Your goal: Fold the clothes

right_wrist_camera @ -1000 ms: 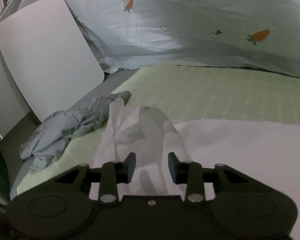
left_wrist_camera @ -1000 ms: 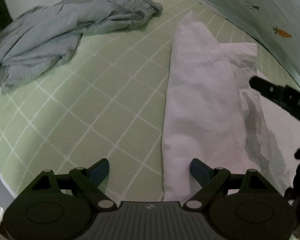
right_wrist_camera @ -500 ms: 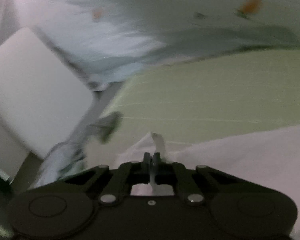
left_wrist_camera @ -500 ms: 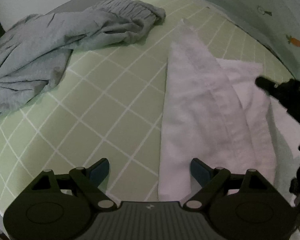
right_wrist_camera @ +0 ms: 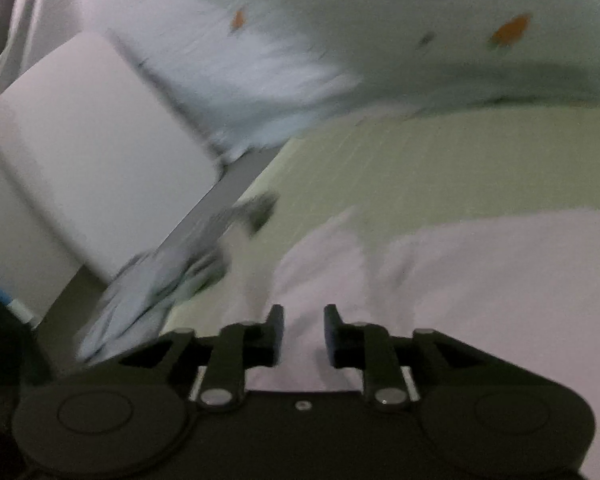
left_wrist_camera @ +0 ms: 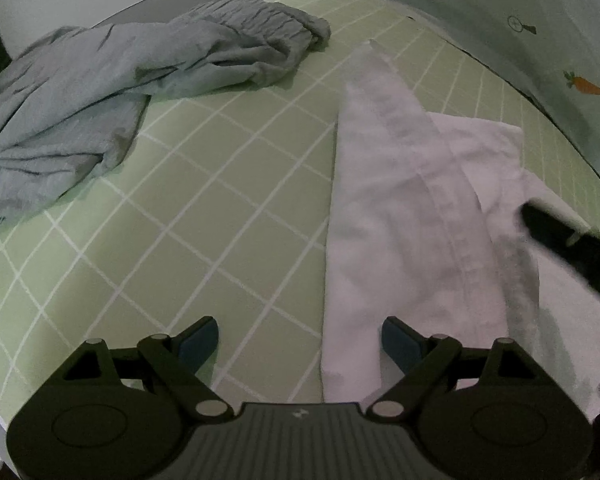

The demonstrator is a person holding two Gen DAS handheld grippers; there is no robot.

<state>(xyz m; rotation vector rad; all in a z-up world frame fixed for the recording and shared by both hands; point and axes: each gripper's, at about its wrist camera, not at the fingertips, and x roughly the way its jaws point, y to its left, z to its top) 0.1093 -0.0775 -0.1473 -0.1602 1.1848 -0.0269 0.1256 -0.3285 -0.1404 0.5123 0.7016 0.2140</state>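
Both claws are released: left claw (left_wrist_camera: 300,340) straddles the white garment's (left_wrist_camera: 388,208) edge, right claw (right_wrist_camera: 303,330), just reopened, hovers above it.

Left tongs (left_wrist_camera: 300,338) wide open over white garment (left_wrist_camera: 384,216) edge; grey garment (left_wrist_camera: 120,92) crumpled beyond

No readable text, labels, brands or numbers on anything in either view
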